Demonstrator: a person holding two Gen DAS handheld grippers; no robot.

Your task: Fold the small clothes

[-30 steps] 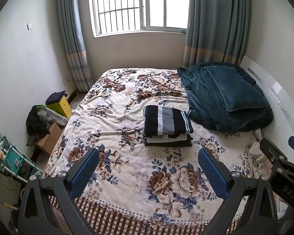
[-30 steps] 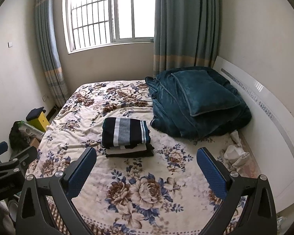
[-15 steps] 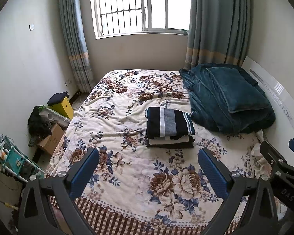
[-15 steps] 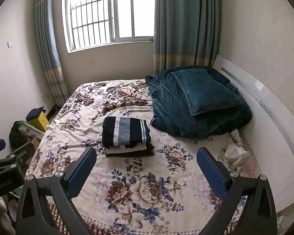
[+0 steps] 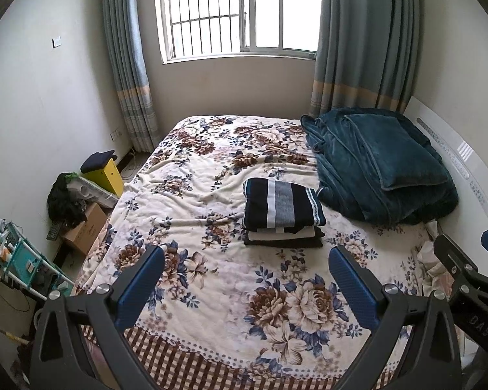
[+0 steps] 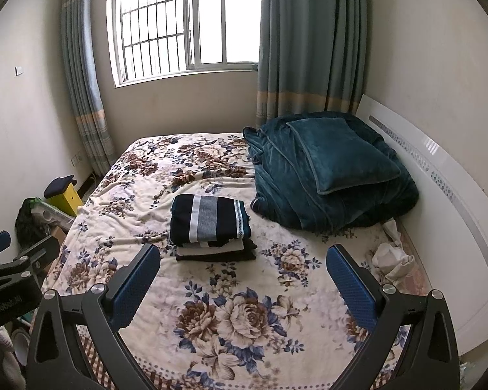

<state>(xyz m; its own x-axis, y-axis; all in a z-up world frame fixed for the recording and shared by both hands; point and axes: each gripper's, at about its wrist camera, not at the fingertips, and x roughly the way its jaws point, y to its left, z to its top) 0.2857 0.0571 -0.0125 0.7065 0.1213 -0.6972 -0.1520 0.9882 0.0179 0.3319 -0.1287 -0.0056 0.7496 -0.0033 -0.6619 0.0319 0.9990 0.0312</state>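
Folded stack [image 5: 283,216] dead ahead of both claws, well apart, on floral bed [image 5: 211,279].
Left claw [image 5: 244,279] and right claw [image 6: 242,276] spread wide, empty; stack slightly right of left, slightly left of right, equally near.

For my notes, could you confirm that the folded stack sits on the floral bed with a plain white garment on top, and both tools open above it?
Not quite: the top garment is dark with white and grey stripes, as the right wrist view shows; the rest holds.

A stack of folded clothes [image 5: 281,214] sits mid-bed [image 5: 211,260], a heaped blanket [image 5: 374,175] to its right by the headboard [image 5: 455,156]; boxes [image 5: 88,227] stand on the floor left, window [image 5: 237,13] behind.
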